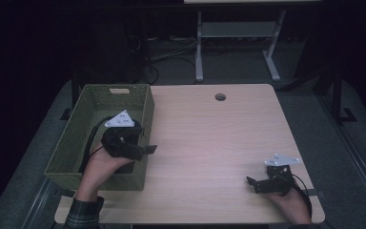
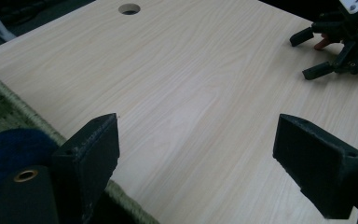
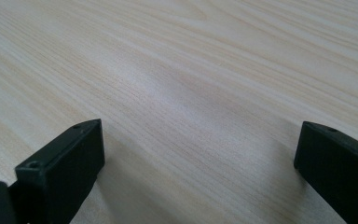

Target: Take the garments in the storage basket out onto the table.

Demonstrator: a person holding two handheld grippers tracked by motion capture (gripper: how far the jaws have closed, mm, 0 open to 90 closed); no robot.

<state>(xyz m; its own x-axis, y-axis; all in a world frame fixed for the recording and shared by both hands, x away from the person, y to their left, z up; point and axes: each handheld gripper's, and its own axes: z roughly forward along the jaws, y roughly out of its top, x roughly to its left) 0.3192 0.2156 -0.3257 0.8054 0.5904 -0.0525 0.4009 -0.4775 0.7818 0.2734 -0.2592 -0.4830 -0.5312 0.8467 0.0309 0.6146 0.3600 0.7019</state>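
A green woven basket (image 1: 83, 107) stands on the left part of a light wooden table (image 1: 209, 138). My left gripper (image 1: 145, 140) hangs over the basket's right wall, jaws pointing right across the table. In the left gripper view it (image 2: 198, 135) is open with nothing between the jaws, above the basket rim (image 2: 28, 116). A dark blue thing (image 2: 9, 149) lies on the basket's side of that rim, partly hidden. My right gripper (image 1: 253, 185) rests low near the table's front right corner, jaws pointing left. It (image 3: 200, 135) is open over bare wood and also appears far off as the right gripper (image 2: 304, 55).
A round cable hole (image 1: 220, 97) sits near the table's far edge, also seen as the hole (image 2: 129, 8). Beyond the table stand the white legs of another desk (image 1: 199, 52) with cables on a dark floor. Bare wood spans the space between the two grippers.
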